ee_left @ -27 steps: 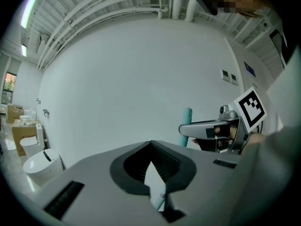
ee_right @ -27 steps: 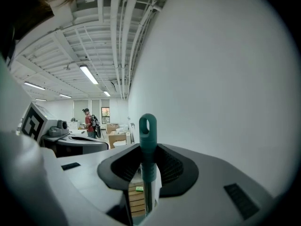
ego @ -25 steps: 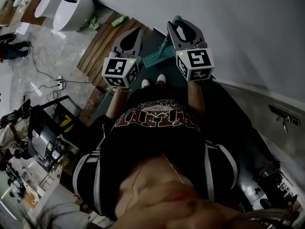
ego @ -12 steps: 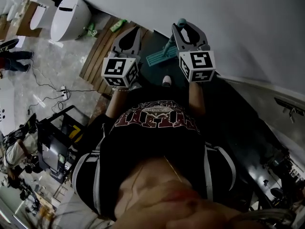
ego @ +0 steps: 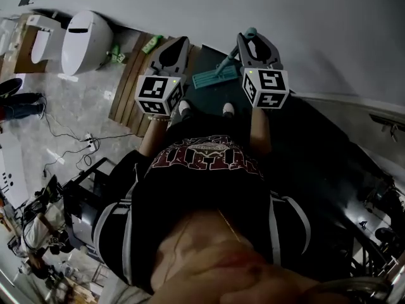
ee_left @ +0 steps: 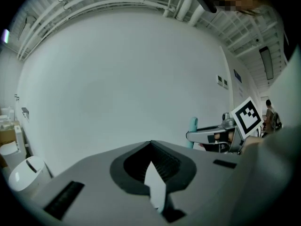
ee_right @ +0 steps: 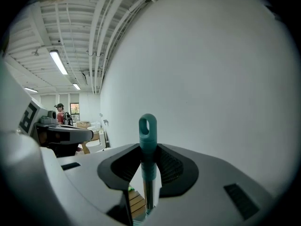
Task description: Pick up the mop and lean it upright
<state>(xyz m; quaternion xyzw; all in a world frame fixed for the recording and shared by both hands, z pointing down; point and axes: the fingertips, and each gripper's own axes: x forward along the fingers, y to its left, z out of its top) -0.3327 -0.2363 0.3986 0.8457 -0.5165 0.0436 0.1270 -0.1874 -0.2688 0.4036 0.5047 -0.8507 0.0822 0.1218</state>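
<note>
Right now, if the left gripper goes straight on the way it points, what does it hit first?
Most likely the white wall. Nothing else stands ahead of the left gripper in its own view; the mop handle sits off to its right. Distance to the wall is unclear.

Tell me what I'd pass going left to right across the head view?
Toilet → left gripper → mop head → right gripper, gripping the mop handle.
</note>
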